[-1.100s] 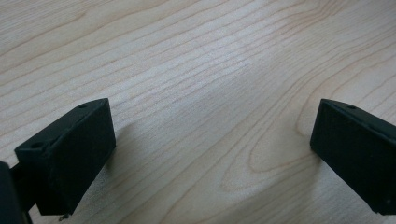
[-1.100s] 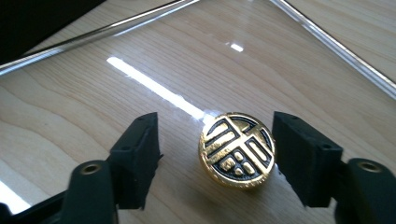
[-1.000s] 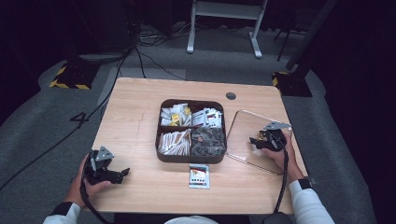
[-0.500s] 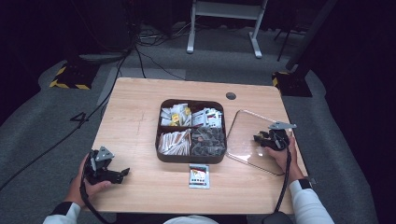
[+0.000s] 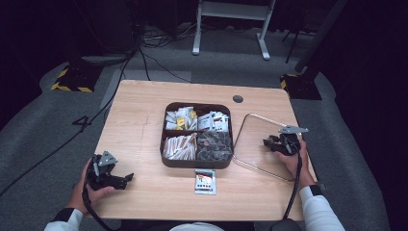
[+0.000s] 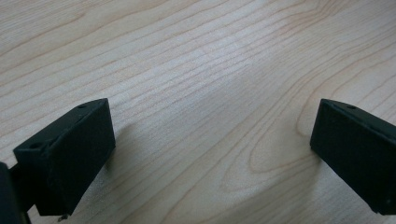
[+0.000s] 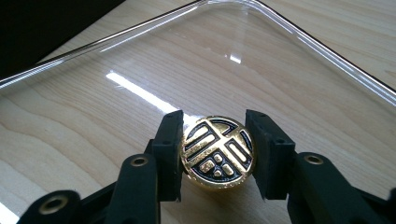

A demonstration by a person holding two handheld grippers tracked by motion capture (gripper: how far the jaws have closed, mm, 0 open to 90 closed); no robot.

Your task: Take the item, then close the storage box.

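Left gripper (image 5: 126, 179) is sitting at the near left corner of the desk (image 5: 139, 125), jaws standing wide apart over bare wood, gripping nothing. A small packet (image 5: 205, 181) is lying flat just in front of the dark four-compartment tray (image 5: 197, 134), which is holding assorted sachets mid-desk. Right gripper (image 7: 215, 154) is clamping a round gold-and-black knob (image 7: 217, 152) on the clear lid (image 7: 280, 84); jaws have just been closing in and are pressing its sides. The lid is lying flat on the desk just right of the tray.
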